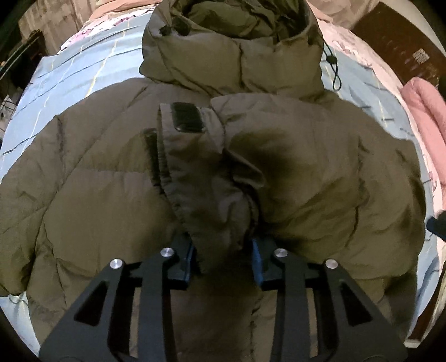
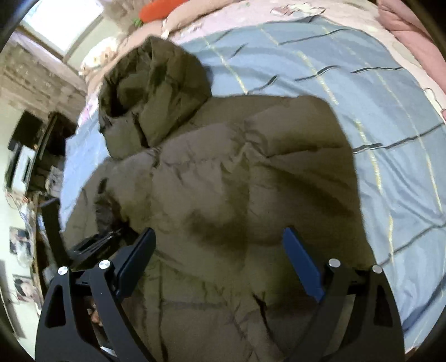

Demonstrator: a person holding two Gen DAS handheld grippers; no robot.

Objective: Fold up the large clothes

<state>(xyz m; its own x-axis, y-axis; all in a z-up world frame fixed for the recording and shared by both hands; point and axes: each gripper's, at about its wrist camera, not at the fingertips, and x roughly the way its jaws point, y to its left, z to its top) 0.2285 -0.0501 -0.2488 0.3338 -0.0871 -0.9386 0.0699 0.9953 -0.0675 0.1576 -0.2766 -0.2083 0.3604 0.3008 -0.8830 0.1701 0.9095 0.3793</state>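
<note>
Left gripper point(image 1: 223, 259): clamped on a sleeve cuff point(image 1: 220, 222) of the olive puffer jacket point(image 1: 320, 181). Right gripper point(image 2: 218, 261): jaws apart, above the jacket. Jacket: flat on the bed point(image 2: 376, 117), hood point(image 1: 231, 47) far, long axis near-to-far. Risk: slick, puffy fabric may slip out or spring open.

- Puffer jacket point(image 1: 306, 172): olive green all over, its hood point(image 1: 223, 50) included, with a black patch point(image 1: 185, 115) on the cuff strap.
- Bedsheet point(image 2: 362, 92): light blue, checked with thin dark and pale yellow lines.
- Quilt point(image 1: 426, 117) at 3 o'clock in the left wrist view: pink.
- Left gripper point(image 1: 223, 264): black frame, blue finger pads.
- Right gripper point(image 2: 220, 267): black, with blue pads.
- Object point(image 2: 164, 9) at 12 o'clock in the right wrist view: orange, possibly a plush toy; blurred.
</note>
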